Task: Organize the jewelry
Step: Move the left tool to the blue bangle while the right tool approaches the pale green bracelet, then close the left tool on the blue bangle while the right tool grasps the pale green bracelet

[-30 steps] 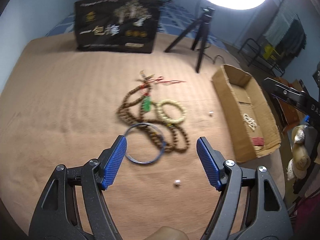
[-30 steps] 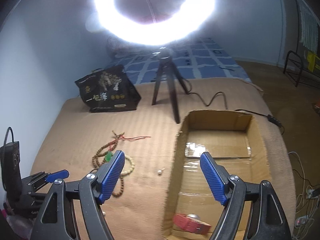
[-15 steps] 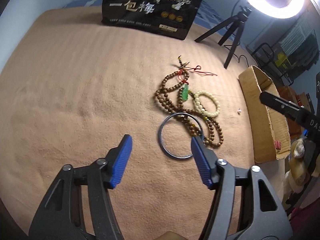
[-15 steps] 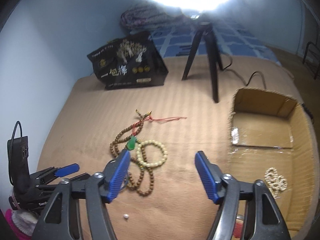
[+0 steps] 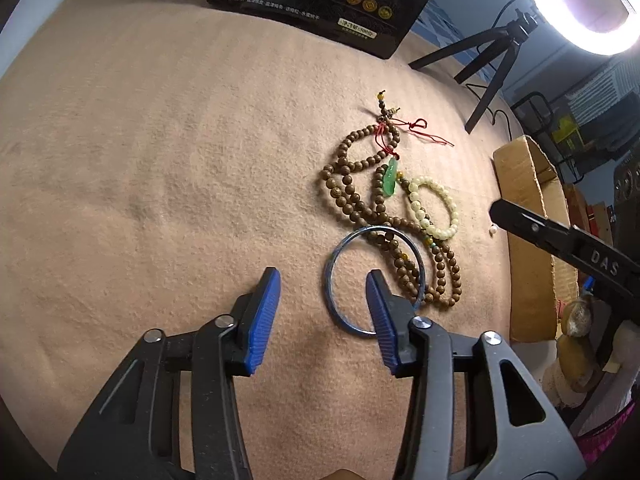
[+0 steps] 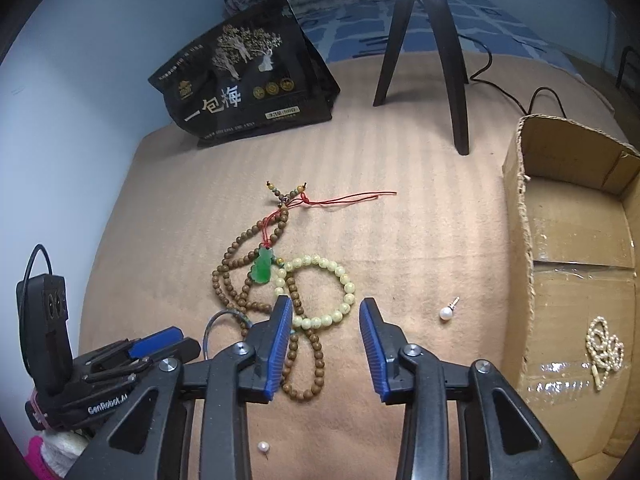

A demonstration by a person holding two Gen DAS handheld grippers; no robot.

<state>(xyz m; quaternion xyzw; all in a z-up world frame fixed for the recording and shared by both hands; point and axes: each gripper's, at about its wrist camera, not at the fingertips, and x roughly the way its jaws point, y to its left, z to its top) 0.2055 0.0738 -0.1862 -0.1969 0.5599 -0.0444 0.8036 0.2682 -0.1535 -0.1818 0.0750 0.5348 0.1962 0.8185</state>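
The cardboard box (image 6: 568, 264) is sitting at three o'clock on the tan blanket (image 5: 160, 160), already holding a pearl strand (image 6: 604, 344).

At centre, the brown bead necklace (image 5: 352, 200) is lying tangled with the blue bangle (image 5: 340, 256) and the cream bracelet (image 6: 320, 292).

The left gripper (image 5: 322, 286) is closing with nothing pressed; its right finger is standing inside the bangle, the near rim between the fingers.

The right gripper (image 6: 324, 320) is closing over the cream bracelet's six o'clock edge, not yet clamped.

The risk: either pinch is likely catching brown beads too, dragging the whole tangle. The loose pearl earring (image 6: 446, 312) at three o'clock could roll away.
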